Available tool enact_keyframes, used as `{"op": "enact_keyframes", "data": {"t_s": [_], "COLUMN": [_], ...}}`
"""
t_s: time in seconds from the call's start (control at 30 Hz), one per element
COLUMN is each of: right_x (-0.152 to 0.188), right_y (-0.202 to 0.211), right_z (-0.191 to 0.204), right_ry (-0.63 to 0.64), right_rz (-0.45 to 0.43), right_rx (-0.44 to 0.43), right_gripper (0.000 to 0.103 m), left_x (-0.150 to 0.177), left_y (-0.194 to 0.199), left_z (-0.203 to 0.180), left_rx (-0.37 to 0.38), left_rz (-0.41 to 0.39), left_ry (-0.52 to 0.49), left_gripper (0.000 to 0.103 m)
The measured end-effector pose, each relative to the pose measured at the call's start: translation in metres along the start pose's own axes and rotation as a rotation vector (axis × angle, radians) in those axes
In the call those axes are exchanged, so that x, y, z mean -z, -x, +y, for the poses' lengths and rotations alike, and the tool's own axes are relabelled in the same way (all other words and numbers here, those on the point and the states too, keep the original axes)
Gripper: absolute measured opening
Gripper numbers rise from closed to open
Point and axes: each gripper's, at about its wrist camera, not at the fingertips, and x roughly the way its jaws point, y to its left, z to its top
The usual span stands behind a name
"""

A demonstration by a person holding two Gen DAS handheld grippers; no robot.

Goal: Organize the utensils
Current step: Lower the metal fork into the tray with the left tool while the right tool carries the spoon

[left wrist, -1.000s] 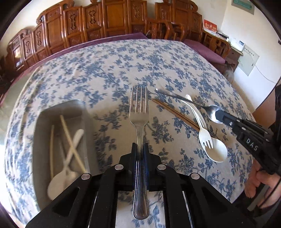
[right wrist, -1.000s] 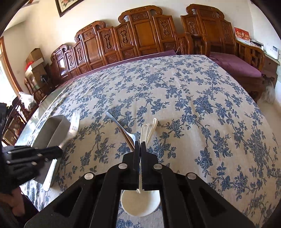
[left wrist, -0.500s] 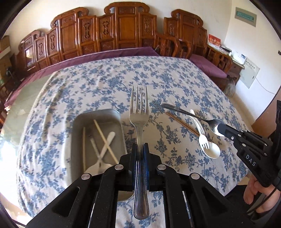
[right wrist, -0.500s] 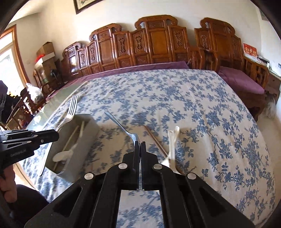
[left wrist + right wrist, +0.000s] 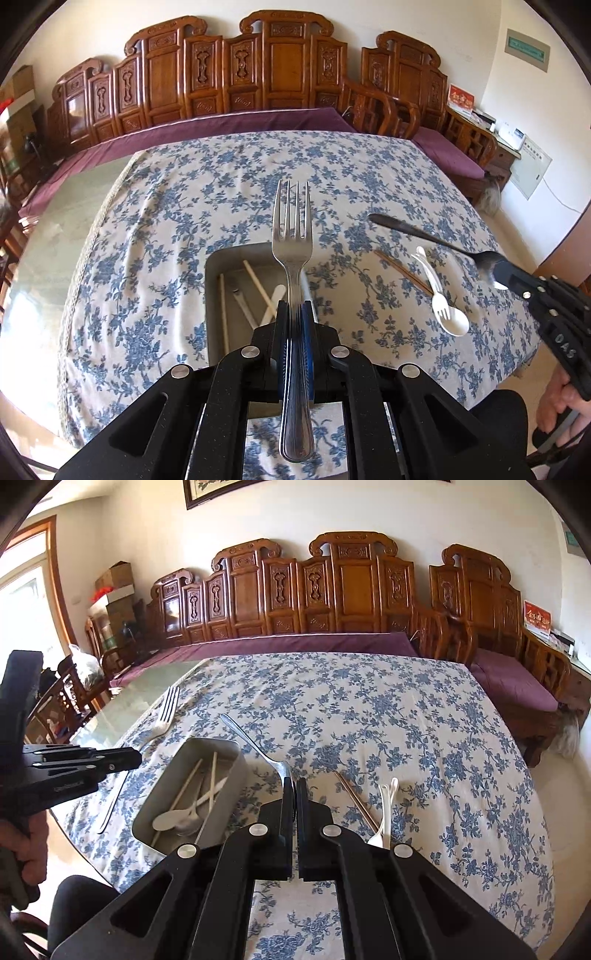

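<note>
My left gripper (image 5: 294, 306) is shut on a steel fork (image 5: 292, 236), tines forward, held above the grey tray (image 5: 211, 295). The tray holds white plastic spoons and pale chopsticks (image 5: 188, 805). My right gripper (image 5: 295, 782) is shut on the bowl of a steel spoon (image 5: 251, 744), handle pointing away, raised just right of the tray (image 5: 162, 790). In the left wrist view the spoon (image 5: 424, 236) hangs in the air at right. A white plastic fork and spoon (image 5: 443, 314) and a brown chopstick (image 5: 402, 273) lie on the cloth.
The table wears a blue floral cloth (image 5: 184, 206); bare glass (image 5: 44, 236) shows at its left. Carved wooden chairs (image 5: 332, 590) line the far side. The front table edge is near both grippers.
Both grippers have risen and pulled back from the table. The left has shifted over the tray with the fork. The right has lifted the steel spoon off the cloth, toward the tray.
</note>
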Motion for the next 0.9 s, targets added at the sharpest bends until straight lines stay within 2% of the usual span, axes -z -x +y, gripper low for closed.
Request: {"op": "enact_keyframes", "data": {"t_s": [0.23, 0.43, 0.9], "right_x": [-0.006, -0.006, 0.006], "right_y": [-0.021, -0.050, -0.089], "right_z": [0.016, 0.024, 0.028], "right_ry": [0.037, 0.026, 0.026], "right_rz": [0.042, 0.082, 0.143], "right_rx": [-0.015, -0.067, -0.084], "right_gripper": [0.002, 0.002, 0.002], "left_x": [0.000, 0.007, 0.021], "left_y": [-0.036, -0.075, -0.136], "left_z": [0.024, 0.044, 0.057], "left_rx": [0.003, 0.000, -0.039], "left_rz": [0.050, 0.110, 0.221], "left_ry": [0.027, 0.054, 0.073], "left_gripper": [0.006, 0.006, 0.006]}}
